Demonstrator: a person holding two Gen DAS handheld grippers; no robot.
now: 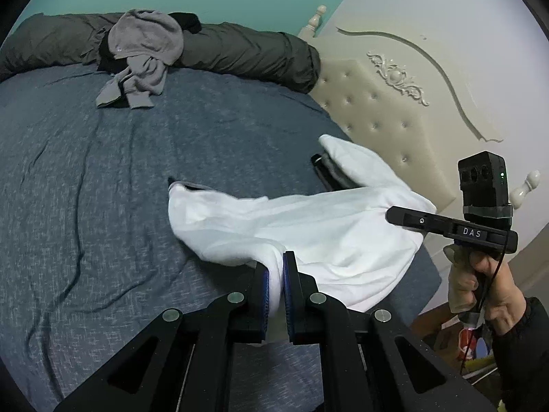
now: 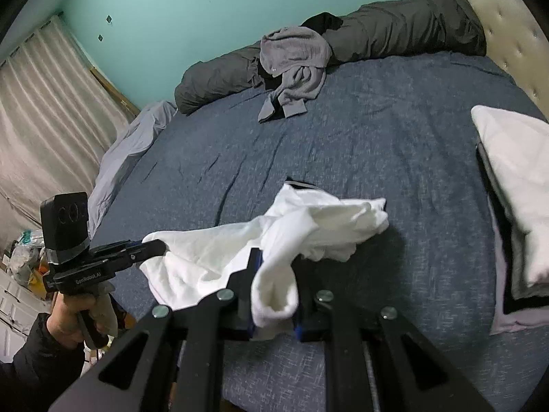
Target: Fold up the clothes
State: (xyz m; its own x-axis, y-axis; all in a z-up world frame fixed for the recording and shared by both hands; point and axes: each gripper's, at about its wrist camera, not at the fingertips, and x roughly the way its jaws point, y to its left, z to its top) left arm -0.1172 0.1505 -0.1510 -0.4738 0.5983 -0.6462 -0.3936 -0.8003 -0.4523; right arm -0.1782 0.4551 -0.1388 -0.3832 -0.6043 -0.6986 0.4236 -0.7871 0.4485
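2 grippers, left & right, each clamp white garment: soft, light, limp; grip at edges.

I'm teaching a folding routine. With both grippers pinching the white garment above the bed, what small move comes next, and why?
Probably draw the left gripper and right gripper apart: the white garment hangs bunched between them, its far end resting on the blue sheet.

A dark rolled duvet lies along the far edge of a blue-sheeted bed, beneath a teal wall. Cream tufted headboard at one side, curtains at the other.
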